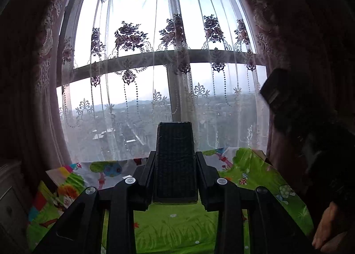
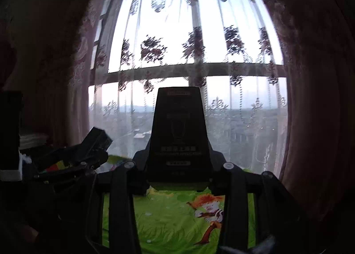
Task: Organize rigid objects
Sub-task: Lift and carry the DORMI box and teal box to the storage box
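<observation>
My left gripper (image 1: 175, 165) is shut on a black textured box (image 1: 174, 143) and holds it upright above a green cartoon-print table cover (image 1: 173, 229). My right gripper (image 2: 178, 169) is shut on a taller black box with a trophy print (image 2: 178, 125), also held up above the cover (image 2: 164, 216). In the left wrist view the right gripper's box (image 1: 277, 90) shows dark at the right edge. In the right wrist view the left gripper's box (image 2: 97, 141) shows at the left, tilted.
A large window with a sheer embroidered curtain (image 1: 168, 54) fills the background just past the table's far edge. Heavy pink drapes (image 2: 310, 98) hang on both sides. A pale cabinet (image 1: 11, 205) stands at the left. The person's hand (image 1: 328, 225) is at lower right.
</observation>
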`<control>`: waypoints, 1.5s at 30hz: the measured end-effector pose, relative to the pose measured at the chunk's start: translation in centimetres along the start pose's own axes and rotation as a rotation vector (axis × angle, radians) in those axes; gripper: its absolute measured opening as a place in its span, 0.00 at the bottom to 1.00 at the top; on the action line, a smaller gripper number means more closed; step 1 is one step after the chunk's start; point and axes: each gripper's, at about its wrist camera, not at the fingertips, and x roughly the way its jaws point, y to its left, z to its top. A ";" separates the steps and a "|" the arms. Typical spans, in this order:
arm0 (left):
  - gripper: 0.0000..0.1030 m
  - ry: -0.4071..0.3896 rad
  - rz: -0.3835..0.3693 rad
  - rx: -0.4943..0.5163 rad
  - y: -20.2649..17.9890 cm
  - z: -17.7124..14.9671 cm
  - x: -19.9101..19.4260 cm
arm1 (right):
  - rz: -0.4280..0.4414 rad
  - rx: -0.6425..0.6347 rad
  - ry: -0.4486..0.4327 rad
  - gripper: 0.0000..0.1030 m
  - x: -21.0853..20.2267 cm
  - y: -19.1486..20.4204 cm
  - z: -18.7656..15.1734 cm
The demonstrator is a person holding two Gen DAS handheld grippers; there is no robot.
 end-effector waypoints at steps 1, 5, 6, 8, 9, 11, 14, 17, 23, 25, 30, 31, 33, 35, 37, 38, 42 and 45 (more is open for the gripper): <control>0.33 0.007 -0.002 -0.002 0.1 -0.3 0.0 | 0.009 -0.007 0.014 0.42 0.1 0.4 -0.2; 0.33 0.044 -0.001 -0.021 1.5 -1.1 -0.2 | 0.046 -0.004 0.045 0.42 0.3 1.3 -0.5; 0.33 0.049 0.008 -0.029 2.0 -1.4 -0.4 | 0.055 -0.004 0.050 0.42 0.6 1.3 -0.7; 0.33 0.057 0.025 -0.036 2.7 -1.8 -0.7 | 0.072 -0.011 0.054 0.42 0.8 1.8 -0.9; 0.33 0.061 0.031 -0.042 3.2 -1.9 -0.9 | 0.082 -0.014 0.054 0.42 0.7 2.1 -0.8; 0.33 0.067 0.054 -0.049 4.0 -2.3 -1.5 | 0.109 -0.023 0.061 0.42 0.8 3.0 -1.0; 0.33 0.078 0.082 -0.068 5.4 -2.9 -2.4 | 0.156 -0.031 0.075 0.42 0.6 4.3 -1.2; 0.33 0.090 0.112 -0.079 6.6 -3.4 -3.1 | 0.219 -0.043 0.092 0.42 0.8 5.8 -1.1; 0.33 0.119 0.189 -0.128 9.8 -4.8 -5.3 | 0.358 -0.092 0.123 0.42 1.1 9.9 -1.1; 0.33 0.123 0.222 -0.144 11.0 -5.2 -6.3 | 0.406 -0.099 0.130 0.42 1.1 11.3 -1.1; 0.33 0.138 0.296 -0.180 13.8 -6.3 -8.7 | 0.537 -0.119 0.161 0.42 1.4 15.2 -1.3; 0.33 0.144 0.315 -0.188 14.4 -6.6 -9.3 | 0.566 -0.130 0.169 0.42 1.4 16.2 -1.3; 0.33 0.157 0.347 -0.207 15.6 -7.4 -10.4 | 0.606 -0.148 0.177 0.42 1.3 17.6 -1.5; 0.33 0.168 0.378 -0.221 16.5 -8.1 -11.4 | 0.652 -0.173 0.182 0.42 1.0 19.2 -1.7; 0.33 0.188 0.417 -0.242 17.9 -8.9 -12.4 | 0.687 -0.197 0.181 0.42 0.7 20.7 -1.9; 0.33 0.194 0.427 -0.248 18.3 -9.2 -12.8 | 0.714 -0.211 0.185 0.42 0.6 21.6 -2.0; 0.33 0.223 0.498 -0.280 20.3 -10.8 -14.9 | 0.792 -0.255 0.201 0.42 -0.2 24.5 -2.6; 0.33 0.251 0.547 -0.329 22.0 -12.4 -16.5 | 0.849 -0.285 0.214 0.42 -0.9 26.4 -3.2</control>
